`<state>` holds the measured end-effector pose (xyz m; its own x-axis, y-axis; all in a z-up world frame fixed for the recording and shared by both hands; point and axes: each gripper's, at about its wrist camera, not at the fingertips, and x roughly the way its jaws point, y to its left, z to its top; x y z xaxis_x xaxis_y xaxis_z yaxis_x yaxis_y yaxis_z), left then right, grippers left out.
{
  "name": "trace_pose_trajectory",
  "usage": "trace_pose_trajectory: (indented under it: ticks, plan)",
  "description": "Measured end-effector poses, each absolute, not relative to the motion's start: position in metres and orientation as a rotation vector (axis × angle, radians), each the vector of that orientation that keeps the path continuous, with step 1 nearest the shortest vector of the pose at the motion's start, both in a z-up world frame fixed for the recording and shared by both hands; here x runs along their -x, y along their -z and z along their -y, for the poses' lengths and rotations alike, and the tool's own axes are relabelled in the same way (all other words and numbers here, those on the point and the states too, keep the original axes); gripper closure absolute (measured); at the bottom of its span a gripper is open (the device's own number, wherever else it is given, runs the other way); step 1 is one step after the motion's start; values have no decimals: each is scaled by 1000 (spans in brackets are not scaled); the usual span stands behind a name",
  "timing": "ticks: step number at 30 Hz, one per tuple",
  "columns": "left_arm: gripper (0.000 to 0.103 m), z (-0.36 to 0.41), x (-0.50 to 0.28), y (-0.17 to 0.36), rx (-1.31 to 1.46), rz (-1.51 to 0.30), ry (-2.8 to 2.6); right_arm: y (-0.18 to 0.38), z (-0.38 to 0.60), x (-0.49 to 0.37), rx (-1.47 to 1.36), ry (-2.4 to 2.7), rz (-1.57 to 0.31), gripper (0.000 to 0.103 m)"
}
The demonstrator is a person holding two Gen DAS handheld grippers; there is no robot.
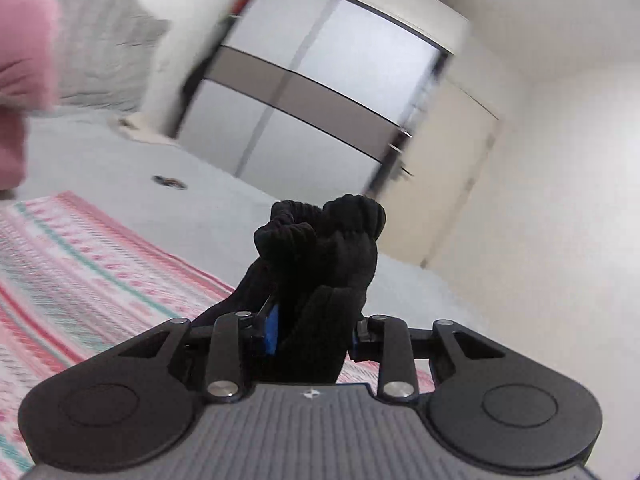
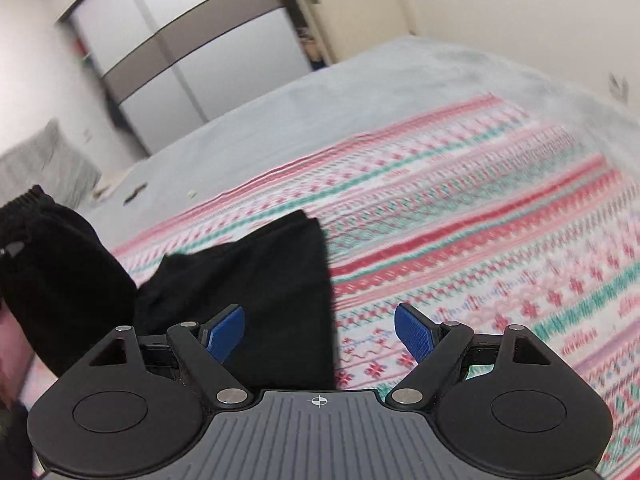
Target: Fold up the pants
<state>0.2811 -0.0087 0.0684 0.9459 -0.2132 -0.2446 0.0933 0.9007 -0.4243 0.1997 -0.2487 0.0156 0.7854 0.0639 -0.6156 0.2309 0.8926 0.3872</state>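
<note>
Pale walls and a wardrobe (image 1: 320, 92) with frosted sliding panels and a grey band are seen behind a bed (image 2: 256, 120) covered by a light grey sheet. Over the sheet a patterned blanket (image 2: 500, 240) in pink, red and teal stripes is spread. No container is seen in either view. Black pants (image 2: 260, 288) are draped partly on the blanket, on the side toward the wardrobe, and a bunched part with a ribbed waistband (image 1: 320, 256) is lifted above it. That bunch is clamped between the closed fingers of the left gripper (image 1: 314, 332). The right gripper (image 2: 320, 330) is held with its blue pads (image 2: 412, 332) spread apart, nothing between them, just over the pants' edge on the blanket.
</note>
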Motion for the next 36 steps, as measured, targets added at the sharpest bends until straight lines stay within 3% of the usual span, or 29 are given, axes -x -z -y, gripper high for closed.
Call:
trace_pose_trajectory:
  ticks: [9,18,26,36]
  plan:
    - [40,127,-282,-26,109,-330,242,-12,286,-187,-689,108,-665,19]
    - [38,164,-269,41,-143,-426,351,-18,317,-173,-796,136,-634,19]
    - [15,150,-239,54,-226,-424,505,-20,308,-177,-758,115,-649,19]
    - [14,117,-217,31,-120,-434,624,-13,292,-189,-673,121,-692,19]
